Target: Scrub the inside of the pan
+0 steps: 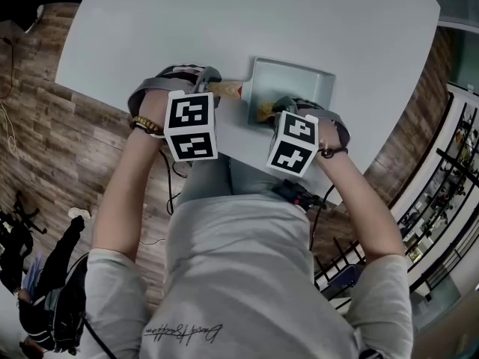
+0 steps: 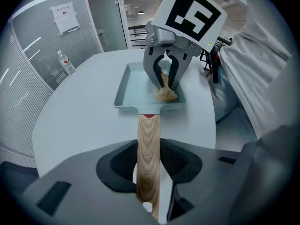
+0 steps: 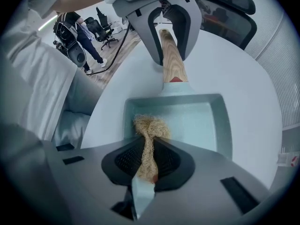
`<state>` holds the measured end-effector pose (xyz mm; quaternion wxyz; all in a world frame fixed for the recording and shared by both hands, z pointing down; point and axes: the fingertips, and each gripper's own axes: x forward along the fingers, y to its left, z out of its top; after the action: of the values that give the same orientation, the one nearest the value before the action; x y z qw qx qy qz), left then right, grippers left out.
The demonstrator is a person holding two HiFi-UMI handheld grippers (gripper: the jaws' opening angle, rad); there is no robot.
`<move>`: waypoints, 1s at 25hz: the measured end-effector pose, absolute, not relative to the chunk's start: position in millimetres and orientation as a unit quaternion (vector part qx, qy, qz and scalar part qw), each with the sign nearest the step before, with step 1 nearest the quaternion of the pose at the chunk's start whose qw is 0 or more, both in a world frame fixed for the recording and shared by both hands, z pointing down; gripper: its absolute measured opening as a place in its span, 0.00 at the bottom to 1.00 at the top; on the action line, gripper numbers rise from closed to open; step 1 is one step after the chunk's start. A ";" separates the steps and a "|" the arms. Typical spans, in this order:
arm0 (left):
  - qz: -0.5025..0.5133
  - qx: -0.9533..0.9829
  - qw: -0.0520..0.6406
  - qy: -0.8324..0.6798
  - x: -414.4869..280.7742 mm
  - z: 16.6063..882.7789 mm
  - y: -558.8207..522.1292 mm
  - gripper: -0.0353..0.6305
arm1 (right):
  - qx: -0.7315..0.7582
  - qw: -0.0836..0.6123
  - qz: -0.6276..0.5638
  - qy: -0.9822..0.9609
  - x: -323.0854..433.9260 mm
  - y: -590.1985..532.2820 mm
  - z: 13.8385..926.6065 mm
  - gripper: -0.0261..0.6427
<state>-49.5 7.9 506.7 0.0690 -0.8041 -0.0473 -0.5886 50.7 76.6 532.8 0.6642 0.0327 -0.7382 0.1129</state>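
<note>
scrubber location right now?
In the right gripper view, the scrubber is pinched in the right gripper, on the pan floor by the handle-side wall. The left gripper holds the handle.

Head view: pan handle mostly under L hand-held gripper; wall notice print unreadable.

Pan pale blue-grey; handle light wood grain with a red band at the pan end. Scrubber straw-tan. Bench pale grey. Left gripper and right gripper grey, jaws padded black; cubes white with black square markers. Floor brown planks
</note>
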 end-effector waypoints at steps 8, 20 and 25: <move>-0.596 -0.797 0.080 -0.052 -49.3 505.5 10.7 0.29 | 0.124 0.657 0.075 -0.740 63.7 20.8 534.5 0.14; -0.592 -0.803 0.058 -0.033 -46.9 505.8 10.3 0.29 | 0.168 0.653 0.026 -0.738 75.5 -12.2 535.2 0.14; -0.594 -0.802 0.054 -0.031 -48.5 506.8 8.4 0.29 | 0.146 0.657 0.040 -0.738 75.9 5.9 535.5 0.14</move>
<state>-48.5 8.4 506.8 0.0541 -0.8020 -0.0312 -0.5941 75.9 5.9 535.5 0.6572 0.1465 -0.7383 0.0396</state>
